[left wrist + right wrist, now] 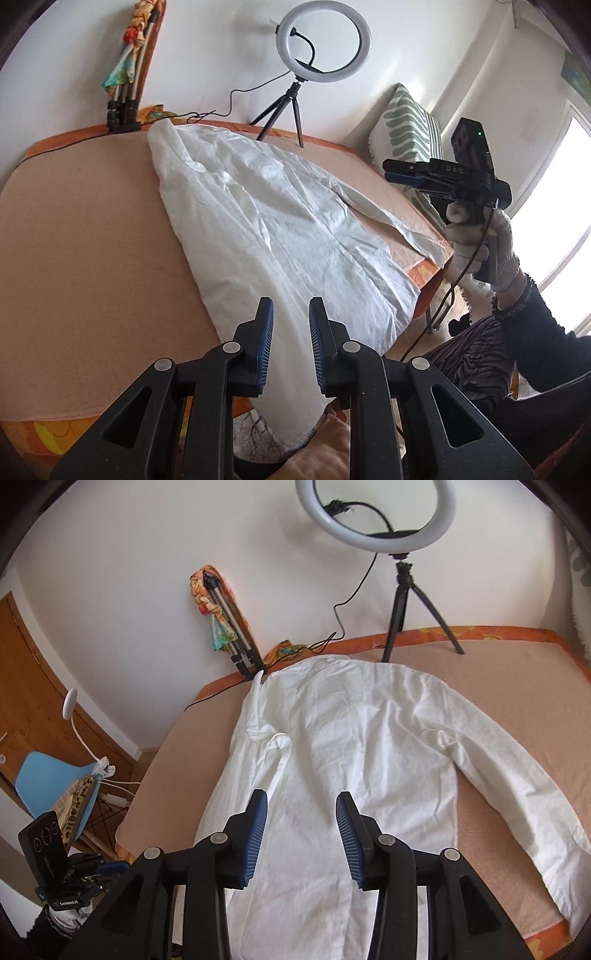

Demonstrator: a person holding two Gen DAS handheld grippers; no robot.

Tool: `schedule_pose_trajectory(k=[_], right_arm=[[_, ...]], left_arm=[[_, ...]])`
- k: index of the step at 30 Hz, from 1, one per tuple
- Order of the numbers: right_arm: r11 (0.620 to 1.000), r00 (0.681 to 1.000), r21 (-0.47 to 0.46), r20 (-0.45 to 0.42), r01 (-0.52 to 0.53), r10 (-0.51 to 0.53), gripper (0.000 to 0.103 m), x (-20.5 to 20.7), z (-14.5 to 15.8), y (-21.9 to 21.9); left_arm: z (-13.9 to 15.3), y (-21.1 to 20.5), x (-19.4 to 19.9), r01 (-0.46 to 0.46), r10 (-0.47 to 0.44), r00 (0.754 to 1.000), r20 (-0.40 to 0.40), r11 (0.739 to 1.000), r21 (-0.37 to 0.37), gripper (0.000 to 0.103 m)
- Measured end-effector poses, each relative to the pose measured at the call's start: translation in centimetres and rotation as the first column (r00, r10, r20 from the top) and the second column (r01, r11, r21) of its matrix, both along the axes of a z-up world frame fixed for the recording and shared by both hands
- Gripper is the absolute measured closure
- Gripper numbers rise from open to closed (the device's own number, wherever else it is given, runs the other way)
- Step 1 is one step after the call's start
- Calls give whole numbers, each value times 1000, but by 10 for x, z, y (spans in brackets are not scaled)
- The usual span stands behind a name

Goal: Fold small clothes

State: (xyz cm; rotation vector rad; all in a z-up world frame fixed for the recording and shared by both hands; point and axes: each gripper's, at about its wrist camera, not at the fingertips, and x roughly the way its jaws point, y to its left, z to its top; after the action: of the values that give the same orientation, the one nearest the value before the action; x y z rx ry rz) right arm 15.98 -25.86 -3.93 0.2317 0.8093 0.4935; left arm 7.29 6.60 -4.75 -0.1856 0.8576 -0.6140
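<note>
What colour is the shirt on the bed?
White shirt, plain, clearest in the right wrist view.

Both wrist cameras look steeply down over the white shirt (pixel 266 221) toward the ring light (pixel 373 513); left from the shirt's hem corner, right from mid-hem, both close.

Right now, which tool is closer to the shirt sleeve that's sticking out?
Right. The right tool hangs over the white shirt's middle, beside the outstretched sleeve. The left tool is at the hem corner across the shirt.
</note>
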Motion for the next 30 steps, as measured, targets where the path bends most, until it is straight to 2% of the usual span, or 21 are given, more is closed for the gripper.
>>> schedule_pose_trajectory(k=[1,7,12,16,19,24,30], right_arm=[[1000,1000,2,12,19,-20,54,-3,2,-11],[984,983,-29,40,178,-177,54,-22,5,-88],[951,953,-66,41,302,-300,51,-36,-1,-154],[911,917,-112,22,398,-398,46,-45,-15,-205],[880,884,-121,-26,460,-466,44,-47,-35,-245],[822,814,-151,-126,550,-567,43,-51,-80,-304],[761,726,3,-298,649,-619,43,-67,-117,-358]], left_arm=[[0,-7,3,10,-10,1000,1,1000,8,85],[3,-46,13,76,-76,997,21,997,33,85],[2,-82,29,134,-134,991,14,990,42,85],[-4,-108,41,182,-182,983,-2,982,51,75],[-8,-126,47,210,-210,978,-11,976,55,68],[-15,-150,57,236,-235,971,-31,970,57,67],[-23,-165,65,252,-249,967,-45,965,74,67]])
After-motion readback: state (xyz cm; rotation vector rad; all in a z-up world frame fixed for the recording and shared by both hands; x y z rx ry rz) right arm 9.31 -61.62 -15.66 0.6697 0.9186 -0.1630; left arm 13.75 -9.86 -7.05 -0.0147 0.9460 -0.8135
